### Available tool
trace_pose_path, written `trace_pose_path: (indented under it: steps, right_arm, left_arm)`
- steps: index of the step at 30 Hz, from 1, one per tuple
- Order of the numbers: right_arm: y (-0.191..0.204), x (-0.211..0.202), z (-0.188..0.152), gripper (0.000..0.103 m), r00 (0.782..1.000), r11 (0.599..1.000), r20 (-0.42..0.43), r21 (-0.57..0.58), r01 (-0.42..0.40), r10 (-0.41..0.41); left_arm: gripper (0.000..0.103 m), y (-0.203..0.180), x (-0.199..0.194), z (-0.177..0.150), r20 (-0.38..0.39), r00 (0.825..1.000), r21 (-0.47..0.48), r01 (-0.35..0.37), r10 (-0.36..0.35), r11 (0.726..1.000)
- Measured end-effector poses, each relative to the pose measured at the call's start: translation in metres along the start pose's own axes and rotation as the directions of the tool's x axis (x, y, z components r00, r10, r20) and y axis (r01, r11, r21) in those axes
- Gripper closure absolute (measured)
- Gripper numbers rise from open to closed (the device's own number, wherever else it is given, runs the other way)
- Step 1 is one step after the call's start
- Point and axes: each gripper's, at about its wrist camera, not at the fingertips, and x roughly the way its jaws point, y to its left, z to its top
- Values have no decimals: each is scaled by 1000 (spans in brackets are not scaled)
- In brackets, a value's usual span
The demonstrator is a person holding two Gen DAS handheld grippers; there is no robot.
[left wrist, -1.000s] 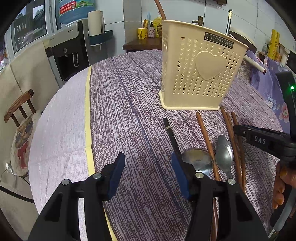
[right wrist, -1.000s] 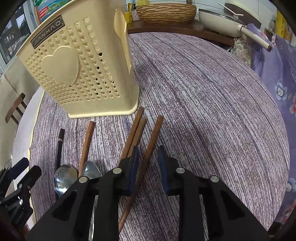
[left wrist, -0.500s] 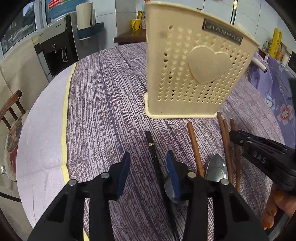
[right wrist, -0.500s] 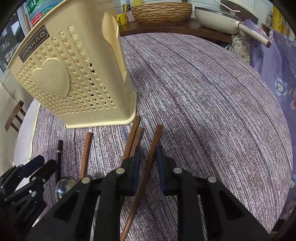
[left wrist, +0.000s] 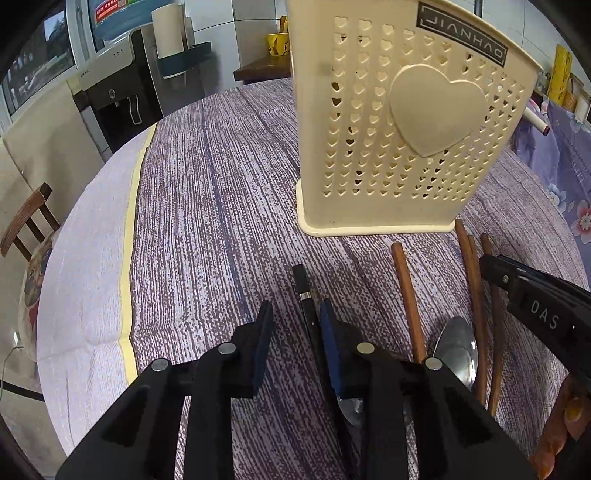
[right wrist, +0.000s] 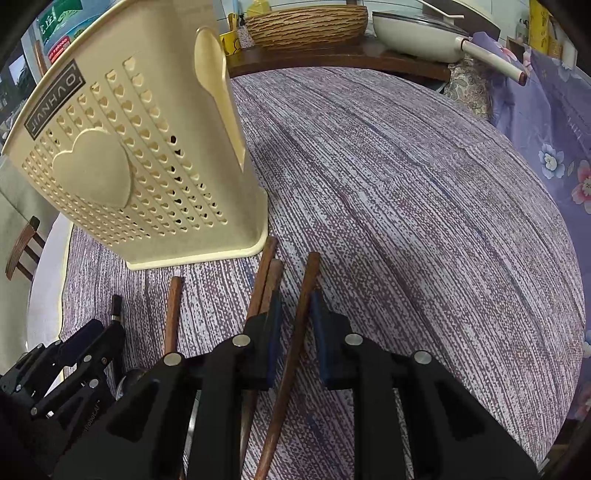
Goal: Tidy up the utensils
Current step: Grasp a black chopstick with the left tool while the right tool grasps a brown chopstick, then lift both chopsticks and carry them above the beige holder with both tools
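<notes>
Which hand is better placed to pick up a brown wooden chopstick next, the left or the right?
Right. The right gripper has the rightmost wooden chopstick between its jaws, which have just been closing. The left gripper, also just closing, has the black handle between its jaws instead.

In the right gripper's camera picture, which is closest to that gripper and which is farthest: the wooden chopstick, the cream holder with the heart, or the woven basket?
1. Wooden chopstick: between the right gripper's fingers.
2. Cream holder: upright on the table, ahead and left.
3. Woven basket: far back on the wooden sideboard.
</notes>
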Motion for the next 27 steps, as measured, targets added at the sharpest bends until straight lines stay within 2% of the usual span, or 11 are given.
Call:
trace_pose_path:
  steps: [3, 5, 8, 17, 27]
  right_arm:
    - [-3, 1, -3, 93, 1000, 1000, 4, 7, 5, -5]
    - [-4, 2, -2, 93, 1000, 1000, 4, 8, 0, 0]
    - [-5, 2, -2, 93, 1000, 1000, 7, 6, 0, 0]
    - [2, 2, -5, 93, 1000, 1000, 23, -22, 21, -21]
    - [-8, 2, 0, 93, 1000, 999, 18, 31, -26, 25]
  left_arm:
    - [81, 0, 0, 0, -2, 1000, -2, -6, 6, 1000]
    - [88, 0, -1, 0, -2, 1000, -5, -12, 12, 1000]
    - [91, -3, -2, -2, 2, 1000, 5, -18, 18, 1000]
    - [92, -6, -4, -5, 1, 1000, 7, -15, 15, 1000]
    - [94, 1, -1, 1, 2, 1000, -12, 8, -8, 1000]
